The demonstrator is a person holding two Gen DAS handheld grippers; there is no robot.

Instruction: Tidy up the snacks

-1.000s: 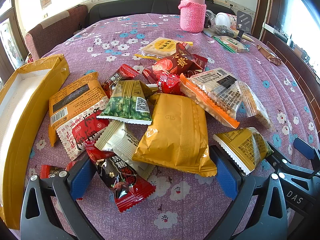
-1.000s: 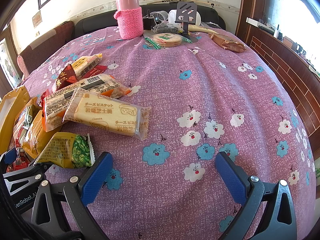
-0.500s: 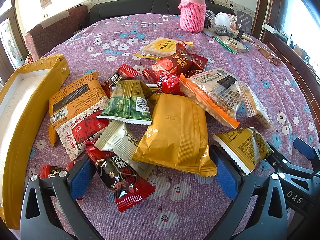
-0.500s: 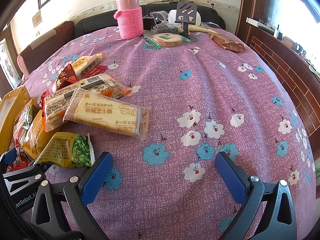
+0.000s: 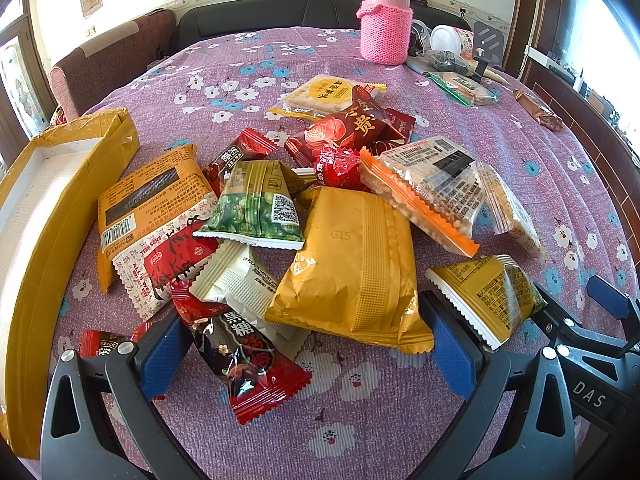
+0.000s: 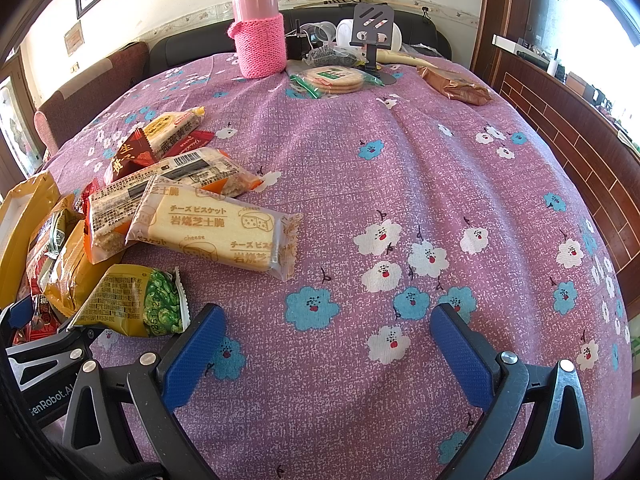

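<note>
Hovering over a snack heap (image 5: 320, 216) on the floral tablecloth (image 6: 400, 160), both grippers spread wide and holding nothing.

Left gripper (image 5: 308, 348) straddles a plain gold packet (image 5: 356, 268); at nine o'clock lies a yellow tray (image 5: 36, 240), white-floored, nothing visible inside. Only the right gripper (image 6: 324, 336) view shows the cheese biscuit pack (image 6: 216, 232) face at ten o'clock.

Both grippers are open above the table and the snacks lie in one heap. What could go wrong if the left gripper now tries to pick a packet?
1. The left gripper straddles overlapping packets: the gold packet lies on the white packet, beside the red candy packet. Closing may catch two together.
2. The gold packet looks puffy and glossy, so it might slip or get crushed.
3. The right gripper sits close to the pea packet and may nudge it.
</note>
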